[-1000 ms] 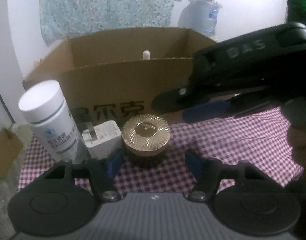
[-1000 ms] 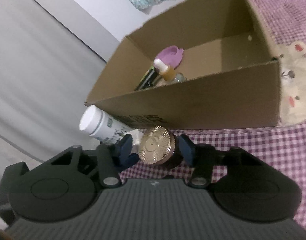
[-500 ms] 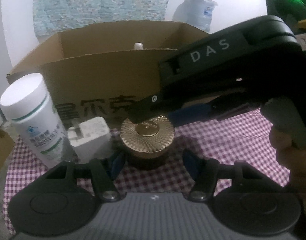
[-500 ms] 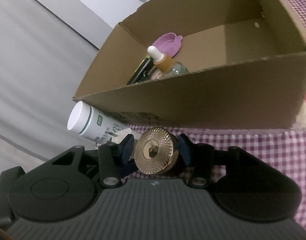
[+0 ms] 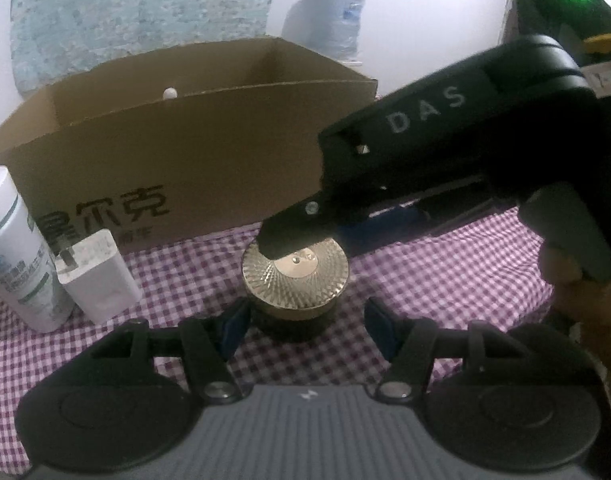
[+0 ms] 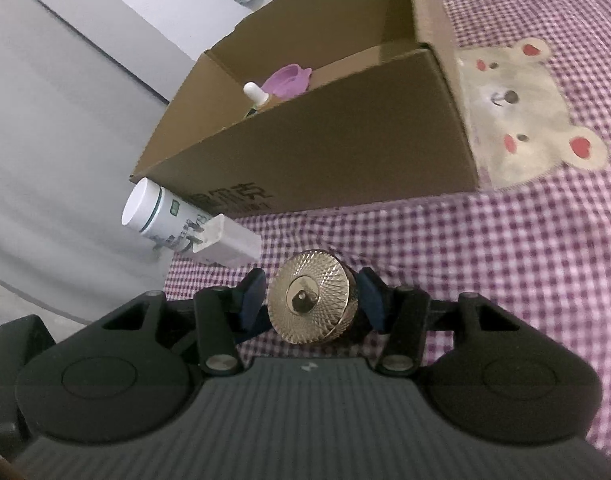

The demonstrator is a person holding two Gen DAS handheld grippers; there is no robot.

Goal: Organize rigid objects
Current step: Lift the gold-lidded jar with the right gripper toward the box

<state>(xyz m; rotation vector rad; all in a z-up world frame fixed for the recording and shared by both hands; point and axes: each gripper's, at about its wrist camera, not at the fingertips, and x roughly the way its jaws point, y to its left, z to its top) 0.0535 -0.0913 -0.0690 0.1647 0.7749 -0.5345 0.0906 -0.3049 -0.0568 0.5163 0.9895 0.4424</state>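
Checked purple-and-white cloth (image 5: 445,280) covers the surface, with a pale wall behind.

The right gripper (image 6: 311,298) straddles the gold-lidded jar (image 5: 295,276), its blue pads set narrowly on either side of the ribbed lid. Whether they actually press on it I cannot tell. The left gripper (image 5: 307,320) stands wider, holding nothing, with the jar just past its fingertips. The jar stands upright on the cloth, just in front of the cardboard box (image 5: 209,152), near the middle of its front wall.

Both tools crowd one small jar, so their fingers could knock together or tip it. A pinch on the lid alone may slip on the round rim, or lift the lid off a dark base that stays behind. The box's front wall is tall, and a low carry would probably catch on it. A white charger (image 5: 97,276) and a white bottle (image 5: 13,256) stand near the box's left front corner, within range of a careless swing.

"DAS" is printed on the right gripper's body. The box front shows the characters "尔克". The bottle's green label is too small to read.
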